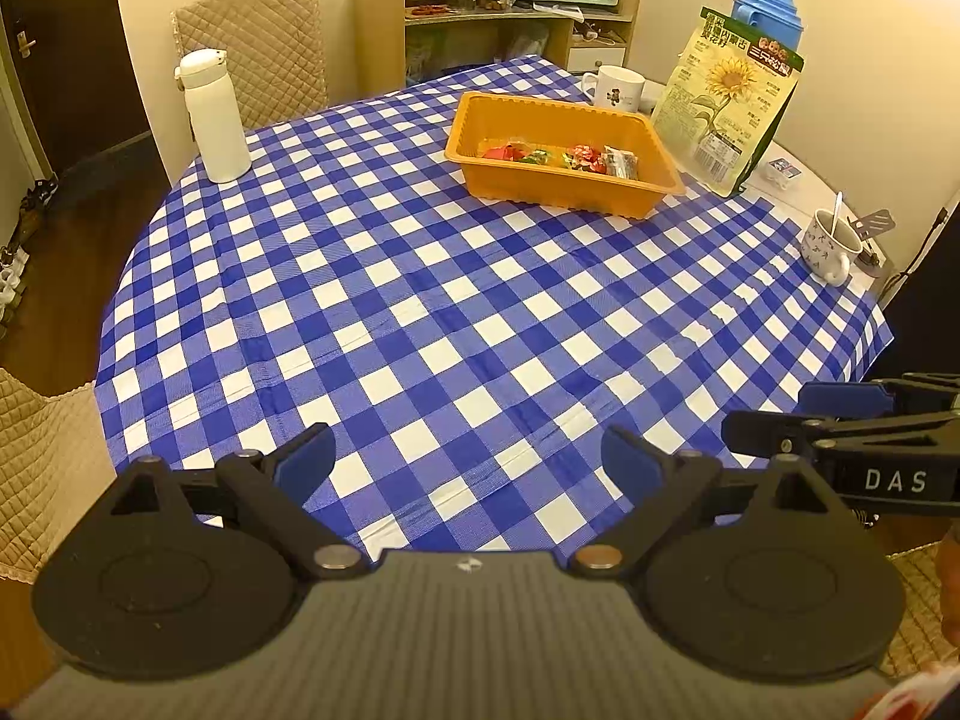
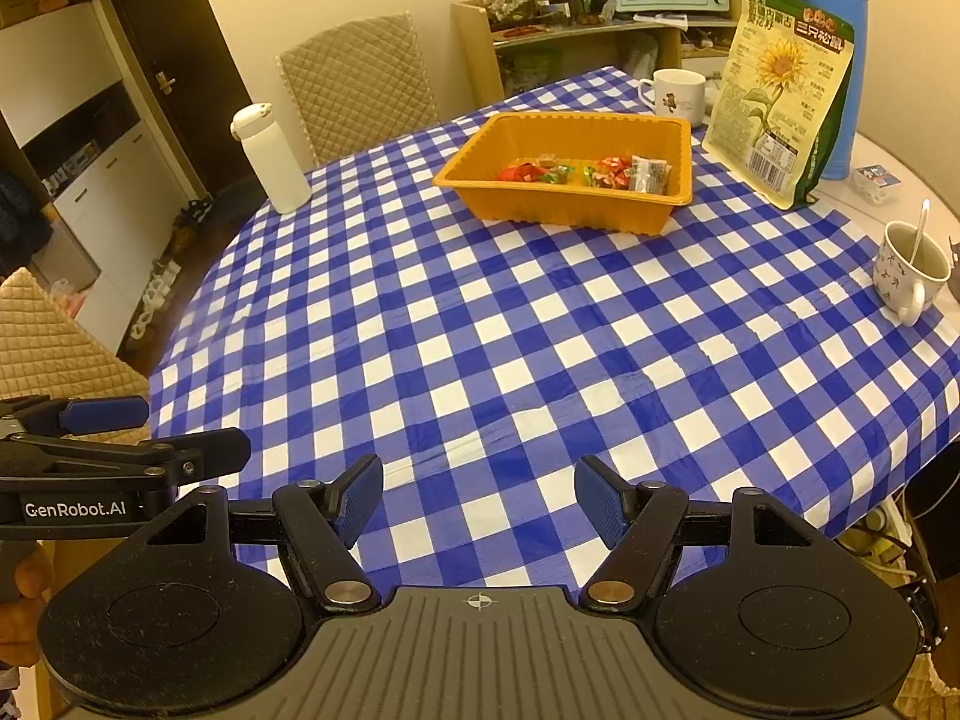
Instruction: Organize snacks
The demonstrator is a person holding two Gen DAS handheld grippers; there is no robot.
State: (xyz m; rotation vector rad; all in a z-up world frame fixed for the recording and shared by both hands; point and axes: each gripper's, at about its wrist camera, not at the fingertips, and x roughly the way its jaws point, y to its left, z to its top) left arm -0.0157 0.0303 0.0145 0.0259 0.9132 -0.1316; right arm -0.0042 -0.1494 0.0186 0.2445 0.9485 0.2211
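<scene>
An orange tray (image 1: 600,111) (image 2: 474,171) stands on the far side of the blue-checked table and holds several small wrapped snacks (image 1: 561,157) (image 2: 591,171). A sunflower-seed bag (image 1: 729,102) (image 2: 780,96) leans upright just right of the tray. My left gripper (image 1: 468,456) hovers over the table's near edge, open, nothing between its blue pads. My right gripper (image 2: 479,498) hovers beside it, open and holding nothing. Each gripper shows at the side of the other's view: the right gripper (image 1: 840,414), the left gripper (image 2: 120,426).
A white flask (image 1: 213,117) (image 2: 273,159) stands far left. A white mug (image 1: 618,87) (image 2: 678,96) sits behind the tray, a cup with a spoon (image 1: 831,243) (image 2: 912,267) at the right edge, a blue thermos (image 1: 768,6) (image 2: 831,30) behind the bag. Quilted chairs (image 1: 258,42) (image 2: 360,84) surround the table.
</scene>
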